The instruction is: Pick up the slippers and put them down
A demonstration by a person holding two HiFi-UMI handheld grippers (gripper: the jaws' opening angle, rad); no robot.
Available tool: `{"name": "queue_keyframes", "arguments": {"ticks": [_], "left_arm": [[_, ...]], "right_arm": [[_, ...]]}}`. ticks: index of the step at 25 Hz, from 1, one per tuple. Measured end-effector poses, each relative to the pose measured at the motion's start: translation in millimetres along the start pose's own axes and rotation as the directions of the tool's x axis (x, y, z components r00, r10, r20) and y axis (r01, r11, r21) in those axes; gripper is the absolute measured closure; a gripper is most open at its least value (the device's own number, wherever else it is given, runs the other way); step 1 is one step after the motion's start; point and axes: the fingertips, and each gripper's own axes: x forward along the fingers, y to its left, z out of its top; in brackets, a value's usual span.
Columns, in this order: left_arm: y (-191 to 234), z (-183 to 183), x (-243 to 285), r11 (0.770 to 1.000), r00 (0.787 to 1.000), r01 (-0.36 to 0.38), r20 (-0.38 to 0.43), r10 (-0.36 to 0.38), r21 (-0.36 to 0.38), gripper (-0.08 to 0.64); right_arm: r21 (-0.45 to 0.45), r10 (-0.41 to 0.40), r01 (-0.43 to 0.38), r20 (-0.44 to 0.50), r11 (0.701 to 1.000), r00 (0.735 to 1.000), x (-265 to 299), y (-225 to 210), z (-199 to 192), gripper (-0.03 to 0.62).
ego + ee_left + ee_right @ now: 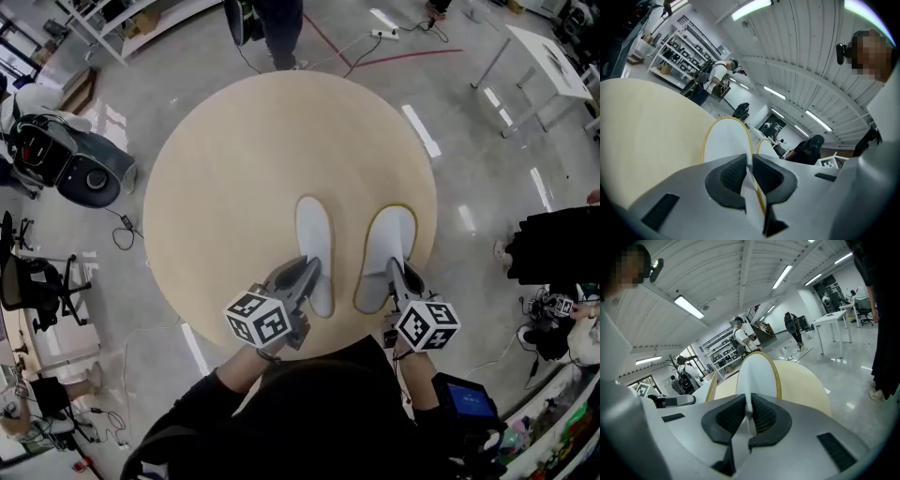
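Note:
Two flat white slippers with tan edging lie toes-away over the near part of the round beige table [234,169]. The left slipper [316,246] is pinched at its heel by my left gripper [305,277], which is shut on it. In the left gripper view that slipper [725,140] stretches ahead of the jaws, its heel edge clamped between the black pads. The right slipper [389,251] is held the same way by my right gripper [397,278], shut on its heel. It rises ahead of the jaws as a white slipper [758,373] in the right gripper view.
The table's front edge is right under both hands. Around it on the grey floor stand a white table [544,66] at the back right, an office chair [42,286] and a dark machine [80,169] at the left. A person [281,28] stands beyond the table; another [553,248] is at the right.

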Motion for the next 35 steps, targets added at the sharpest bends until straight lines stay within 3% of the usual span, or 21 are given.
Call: {"name": "queue_keyframes", "arguments": {"ticks": [8, 14, 25, 31, 35], "left_arm": [[17.5, -41.8, 90.8, 0.998, 0.995, -0.065, -0.080, 0.066, 0.013, 0.528], [37.0, -64.2, 138.4, 0.991, 0.981, -0.125, -0.155, 0.117, -0.043, 0.526], [52.2, -66.7, 203.9, 0.991, 0.962, -0.133, -0.242, 0.125, -0.019, 0.526], [62.2, -68.8, 241.2, 0.981, 0.954, -0.170, -0.264, 0.142, -0.088, 0.526], [76.8, -64.2, 269.5, 0.978, 0.948, -0.187, -0.279, 0.155, -0.090, 0.528]], "right_arm": [[-0.017, -0.025, 0.023, -0.118, 1.000, 0.993, 38.6, -95.2, -2.1, 0.554], [0.030, -0.039, 0.046, -0.196, 0.999, 0.980, 76.4, -148.3, -7.7, 0.554], [0.037, -0.016, 0.029, -0.291, 0.999, 0.957, 127.2, -172.1, -3.9, 0.554], [-0.007, -0.061, 0.061, -0.298, 0.998, 0.953, 145.7, -193.3, 4.7, 0.554], [-0.024, -0.076, 0.072, -0.308, 0.997, 0.948, 166.8, -207.4, 10.3, 0.554]]}}
